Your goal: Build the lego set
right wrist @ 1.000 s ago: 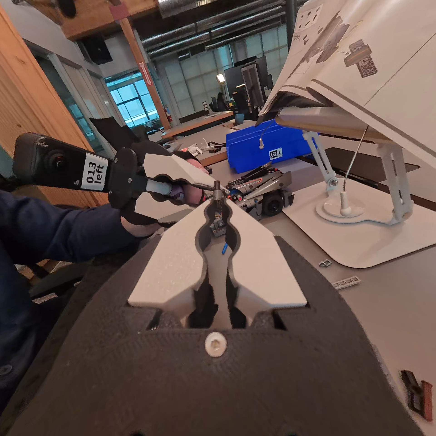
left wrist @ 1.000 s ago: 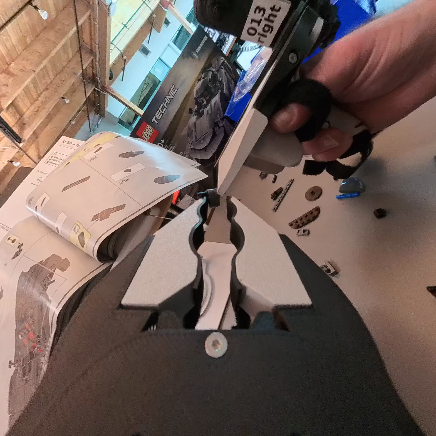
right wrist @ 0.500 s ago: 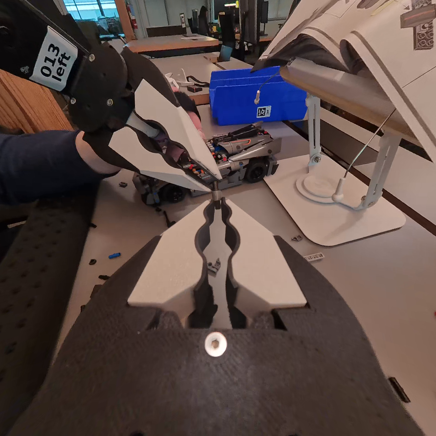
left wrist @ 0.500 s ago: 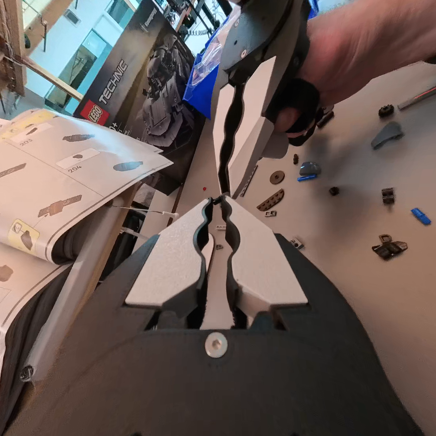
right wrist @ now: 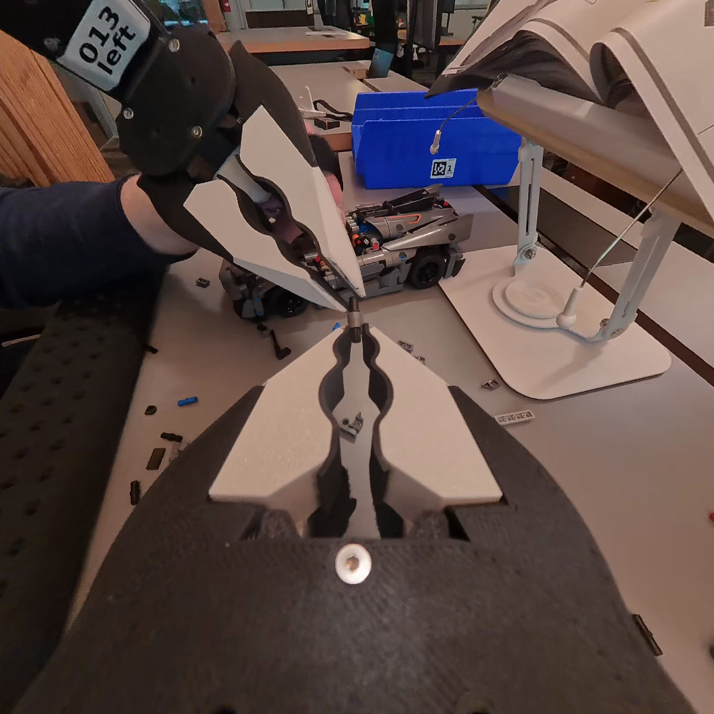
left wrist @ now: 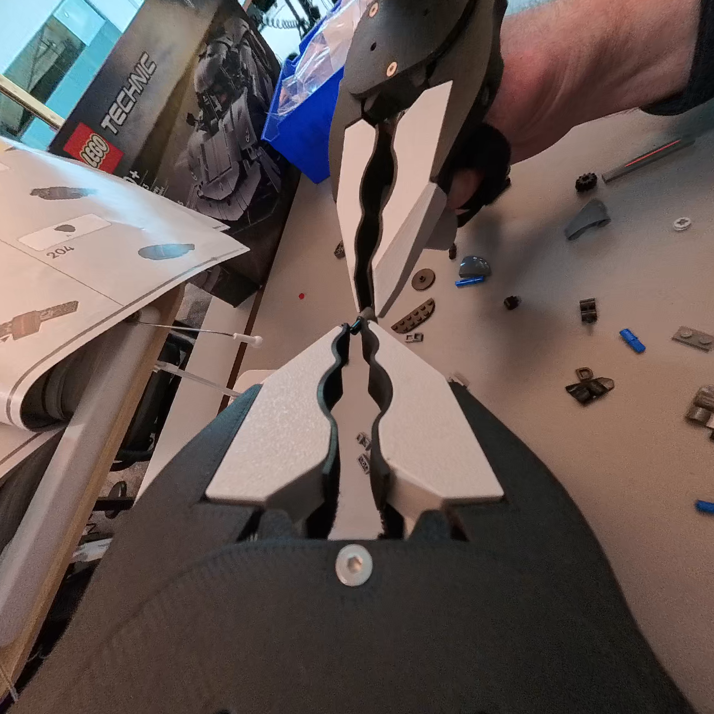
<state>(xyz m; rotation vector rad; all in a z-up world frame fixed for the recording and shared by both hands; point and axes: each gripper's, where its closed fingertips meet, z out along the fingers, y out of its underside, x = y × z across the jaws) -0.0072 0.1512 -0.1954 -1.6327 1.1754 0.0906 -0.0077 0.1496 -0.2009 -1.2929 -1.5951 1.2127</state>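
Note:
A small dark pin with a grey sleeve hangs in the air between my two grippers, which meet tip to tip above the grey table. My right gripper is shut on its lower end. My left gripper comes down from the upper left and is shut on its upper end. In the left wrist view my left gripper pinches the dark pin, and the right gripper reaches down from above. The partly built grey lego car stands on the table behind.
The instruction booklet lies open on a white stand. A lego box and a blue bin stand at the back. Several loose pieces lie scattered on the table. A black perforated mat lies at the left. My two grippers' fingertips are within a few centimetres of each other. Left tips and right tips are each some 20 cm from the partly built grey lego car.
Both grippers have tilted down toward the table and stayed tip to tip. They now line up end to end, with the pin held between them over the loose pieces.

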